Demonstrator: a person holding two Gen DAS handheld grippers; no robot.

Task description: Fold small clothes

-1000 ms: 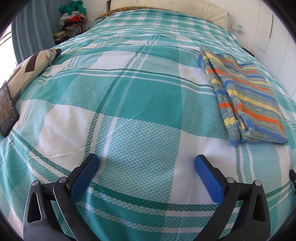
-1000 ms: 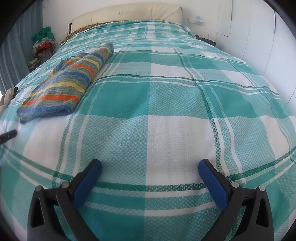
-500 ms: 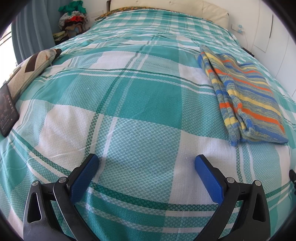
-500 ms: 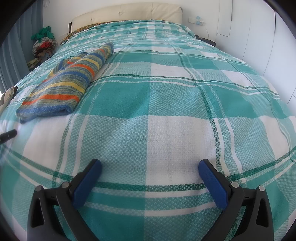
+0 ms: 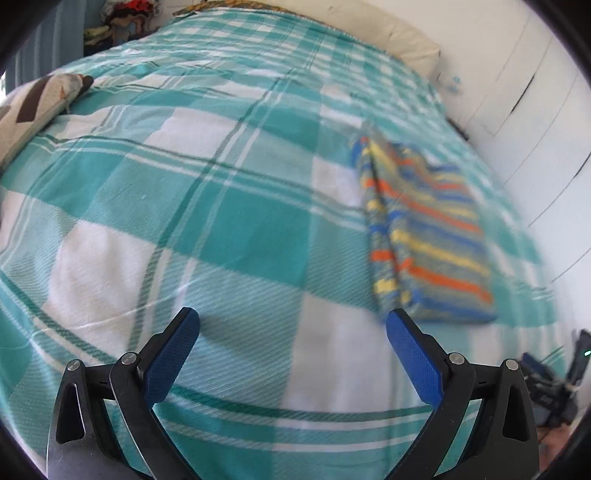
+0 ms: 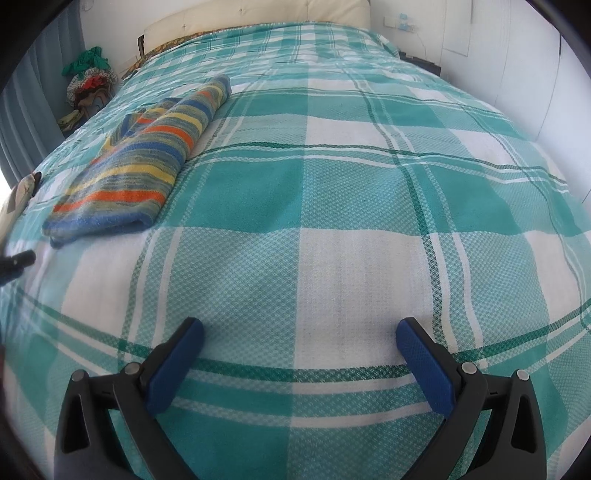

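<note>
A folded striped knit garment [image 5: 424, 236] in blue, orange, yellow and grey lies flat on the teal-and-white checked bedspread [image 5: 236, 221]. In the left wrist view it sits ahead and to the right, its near corner just beyond the right fingertip. My left gripper [image 5: 291, 321] is open over the bedspread with nothing between its blue pads. In the right wrist view the same garment [image 6: 144, 162] lies far to the left. My right gripper [image 6: 301, 332] is open and empty above the bedspread [image 6: 369, 206].
A patterned cushion [image 5: 33, 110] rests at the bed's left edge. A cream headboard [image 6: 258, 14] stands at the far end, with a pile of coloured items [image 6: 88, 81] beside the bed. White wall panels [image 5: 535, 110] run along the right side. A dark device [image 5: 554, 384] shows at lower right.
The left wrist view has swung and blurred: the left gripper moved towards the garment, which now sits closer to its right fingertip. The right gripper has not moved.
</note>
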